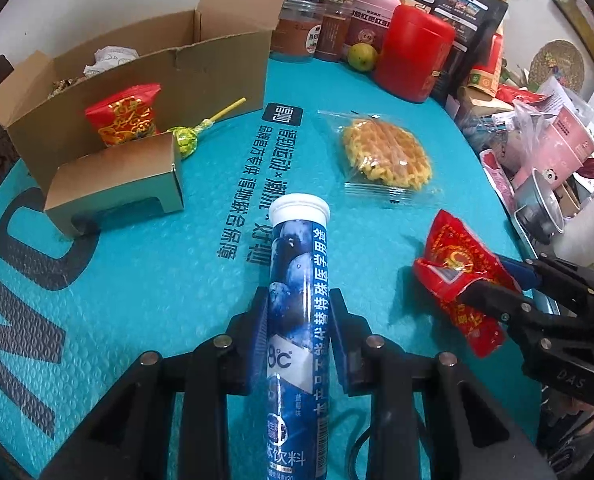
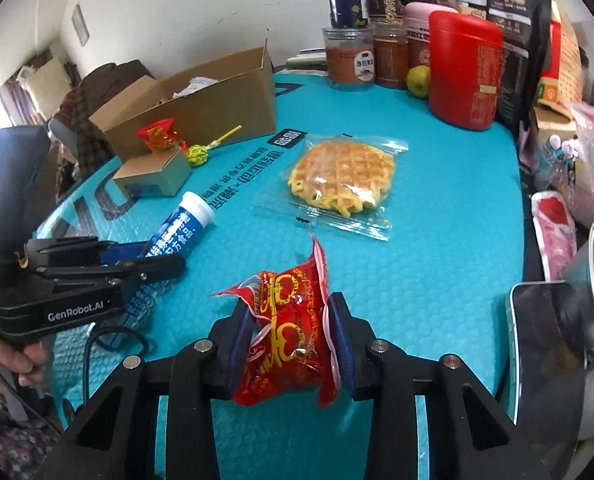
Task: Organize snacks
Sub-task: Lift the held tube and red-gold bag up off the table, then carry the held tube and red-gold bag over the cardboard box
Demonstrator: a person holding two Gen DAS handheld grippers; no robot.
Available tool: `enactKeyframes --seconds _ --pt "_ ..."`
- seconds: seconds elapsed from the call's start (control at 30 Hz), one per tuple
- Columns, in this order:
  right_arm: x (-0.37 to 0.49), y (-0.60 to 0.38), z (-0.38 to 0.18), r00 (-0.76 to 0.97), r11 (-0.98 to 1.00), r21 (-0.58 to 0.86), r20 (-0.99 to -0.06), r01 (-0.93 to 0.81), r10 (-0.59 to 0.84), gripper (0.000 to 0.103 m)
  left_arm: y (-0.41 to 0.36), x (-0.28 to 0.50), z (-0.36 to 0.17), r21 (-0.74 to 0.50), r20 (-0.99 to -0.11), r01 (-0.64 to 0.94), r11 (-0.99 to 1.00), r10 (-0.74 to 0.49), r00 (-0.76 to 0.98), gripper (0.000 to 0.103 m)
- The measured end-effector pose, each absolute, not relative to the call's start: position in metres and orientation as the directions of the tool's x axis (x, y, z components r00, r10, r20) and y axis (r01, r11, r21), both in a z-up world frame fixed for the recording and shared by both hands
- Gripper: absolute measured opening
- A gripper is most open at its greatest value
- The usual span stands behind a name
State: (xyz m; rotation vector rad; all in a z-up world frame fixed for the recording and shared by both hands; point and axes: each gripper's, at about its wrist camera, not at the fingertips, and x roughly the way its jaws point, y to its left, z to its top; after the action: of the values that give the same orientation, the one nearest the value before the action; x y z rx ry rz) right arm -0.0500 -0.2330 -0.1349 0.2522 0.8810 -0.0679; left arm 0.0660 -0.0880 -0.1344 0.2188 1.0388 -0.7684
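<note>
The left gripper (image 1: pixel 299 344) clamps the blue drink-tablet tube (image 1: pixel 297 320); the right gripper (image 2: pixel 291 344) pinches a crumpled red snack packet (image 2: pixel 289 332) above the teal mat (image 2: pixel 437 260).

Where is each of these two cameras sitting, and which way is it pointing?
Left wrist: on the left gripper, looking down along its fingers, shut on the blue tube; the right gripper shows alongside.
Right wrist: on the right gripper, shut on the red packet; a hand shows.
Shared: waffle, cardboard box.
</note>
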Motion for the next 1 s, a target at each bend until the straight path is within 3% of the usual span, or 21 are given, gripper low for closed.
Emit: enactKeyframes --seconds 0.1,0.17,0.2,0.23,0.33,1.0 --pt "-0.048 -0.230 -0.138 0.618 0.970 0.172 -0.785 0.173 0.029 0.042 -0.085 0.062 -0.133 -0.196 -0.838 0.664 0.722 -0.475 0.269 0.028" --pt "-0.042 -0.226 -0.146 0.578 0.974 0.154 -0.816 0.166 0.031 0.057 -0.083 0.061 -0.134 -0.201 -0.840 0.662 0.722 -0.474 0.262 0.028" --pt "-0.041 -0.223 -0.150 0.571 0.975 0.147 -0.820 0.165 0.027 0.058 -0.082 0.061 -0.136 -0.205 -0.842 0.660 0.723 -0.474 0.258 0.028" --pt "-0.041 -0.219 -0.150 0.587 0.979 0.121 -0.810 0.166 0.000 0.058 -0.082 0.062 -0.137 -0.208 -0.845 0.656 0.726 -0.471 0.254 0.028" --pt "-0.042 -0.222 -0.147 0.596 0.973 0.128 -0.803 0.192 -0.012 0.042 -0.076 0.064 -0.140 -0.229 -0.845 0.639 0.734 -0.476 0.244 0.028" --pt "-0.037 -0.189 -0.105 0.670 0.967 0.251 -0.724 0.033 0.165 0.042 -0.043 0.055 -0.089 -0.247 -0.774 0.638 0.729 -0.545 0.324 0.028"
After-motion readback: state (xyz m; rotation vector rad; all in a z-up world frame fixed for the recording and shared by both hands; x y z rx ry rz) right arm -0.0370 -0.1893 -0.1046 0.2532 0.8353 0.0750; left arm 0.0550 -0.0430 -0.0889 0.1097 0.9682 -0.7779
